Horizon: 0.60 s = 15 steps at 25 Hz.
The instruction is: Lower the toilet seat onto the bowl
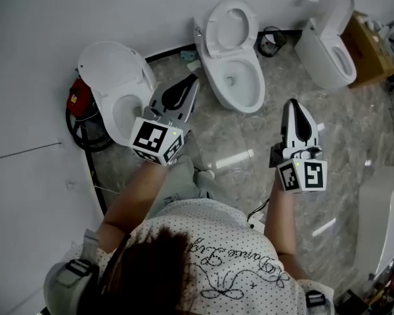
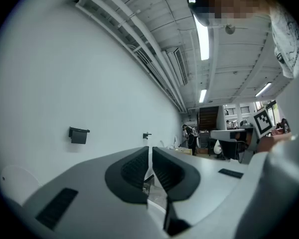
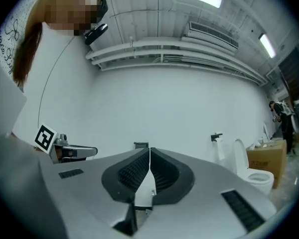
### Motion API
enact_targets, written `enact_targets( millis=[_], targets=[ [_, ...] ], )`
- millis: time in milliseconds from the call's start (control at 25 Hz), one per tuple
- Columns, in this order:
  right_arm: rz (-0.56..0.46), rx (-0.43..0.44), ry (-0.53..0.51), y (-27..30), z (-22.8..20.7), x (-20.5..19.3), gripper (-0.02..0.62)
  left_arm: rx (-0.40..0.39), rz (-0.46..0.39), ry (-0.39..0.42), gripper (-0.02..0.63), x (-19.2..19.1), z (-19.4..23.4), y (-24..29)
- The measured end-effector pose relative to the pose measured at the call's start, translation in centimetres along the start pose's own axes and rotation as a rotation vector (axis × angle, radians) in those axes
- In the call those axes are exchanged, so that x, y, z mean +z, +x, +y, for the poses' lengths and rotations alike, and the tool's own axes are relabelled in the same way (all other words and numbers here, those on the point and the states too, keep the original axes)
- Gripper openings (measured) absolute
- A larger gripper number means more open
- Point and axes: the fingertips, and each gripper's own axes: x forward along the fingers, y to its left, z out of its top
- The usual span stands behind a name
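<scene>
Hovering with both jaw pairs pressed together and empty, left gripper [image 1: 193,82] lies nearer than right gripper [image 1: 293,104] to the raised white oval plastic toilet seat [image 1: 230,28], at its 1 o'clock, long axis 12-to-6, above the white ceramic bowl [image 1: 241,87].

This looks like an open lab or test hall, not a real bathroom. Three white toilets, the left toilet [image 1: 115,71], middle toilet [image 1: 240,81] and right toilet [image 1: 325,44], stand side by side without partitions on a polished stone-pattern floor [image 1: 354,130] along a bare white wall [image 1: 85,5]. A cardboard box [image 1: 369,48] and a coil of black hose [image 1: 95,143] lie beside them. Overhead, exposed ducts [image 2: 139,49] and strip lights [image 2: 204,39] run along a bare ceiling. Farther off are desks [image 2: 229,136] and people [image 2: 191,133].
</scene>
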Motion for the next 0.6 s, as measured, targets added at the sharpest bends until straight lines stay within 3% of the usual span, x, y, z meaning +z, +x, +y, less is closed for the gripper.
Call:
enact_targets(
  millis=[120, 200, 240, 440, 600],
  targets=[
    [0.007, -0.003, 0.040, 0.3, -0.4, 0.0, 0.065, 0.005, 0.005, -0.003, 0.057, 0.2, 0.2, 0.3],
    [0.017, 0.019, 0.068, 0.6, -0.4, -0.1, 0.179, 0.008, 0.002, 0.002, 0.078, 0.4, 0.2, 0.4],
    [0.019, 0.029, 0.077, 0.8, -0.3, -0.1, 0.196, 0.009, 0.000, 0.000, 0.090, 0.5, 0.3, 0.4],
    [0.018, 0.065, 0.060, 1.7, 0.0, 0.8, 0.280, 0.004, -0.016, -0.023, 0.262, 1.9, 0.1, 1.1],
    [0.036, 0.079, 0.056, 2.1, -0.5, 1.1, 0.400, -0.020, -0.031, -0.029, 0.360, 2.7, -0.6, 2.2]
  ],
)
